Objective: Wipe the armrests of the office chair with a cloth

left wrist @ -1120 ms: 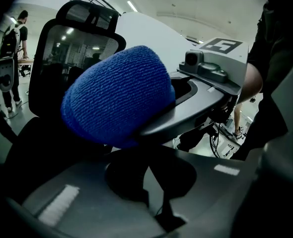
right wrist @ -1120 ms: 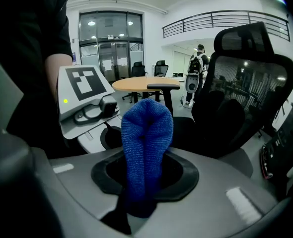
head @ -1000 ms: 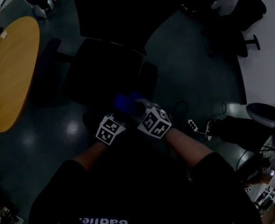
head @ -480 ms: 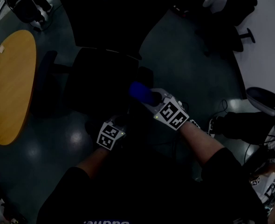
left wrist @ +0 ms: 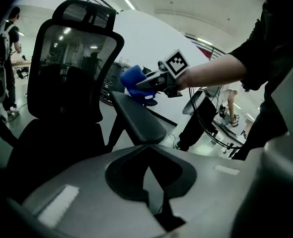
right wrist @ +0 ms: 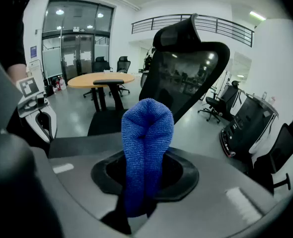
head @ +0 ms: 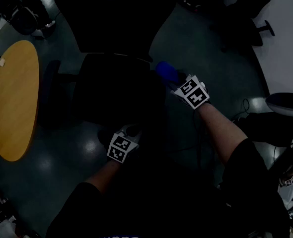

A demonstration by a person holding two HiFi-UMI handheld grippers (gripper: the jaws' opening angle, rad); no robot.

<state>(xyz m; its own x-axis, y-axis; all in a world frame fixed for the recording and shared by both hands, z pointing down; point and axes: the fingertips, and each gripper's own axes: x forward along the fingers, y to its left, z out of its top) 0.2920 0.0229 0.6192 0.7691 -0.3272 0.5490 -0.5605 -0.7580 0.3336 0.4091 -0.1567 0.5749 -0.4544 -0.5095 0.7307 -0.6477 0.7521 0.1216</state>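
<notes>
A black office chair (head: 111, 90) with a mesh back (left wrist: 72, 58) stands in front of me. Its right armrest (left wrist: 136, 115) runs away from my left gripper (left wrist: 147, 167), which hangs low near the seat's front edge (head: 128, 130), jaws shut with nothing between them. My right gripper (head: 176, 81) is shut on a folded blue cloth (right wrist: 145, 148). The cloth (left wrist: 136, 86) sits at the far end of that armrest; I cannot tell if it touches. In the head view the cloth (head: 165, 71) shows beside the chair's back corner.
A round wooden table (head: 10, 98) stands left of the chair, and the chair's left armrest (head: 51, 88) faces it. Other black chairs (head: 243, 19) stand at the far right. Cables and a power strip (head: 246, 105) lie on the dark floor at the right.
My right gripper has carried the blue cloth forward and to the right, away from the left gripper, out to the far end of the armrest. The left gripper has drawn back slightly.
</notes>
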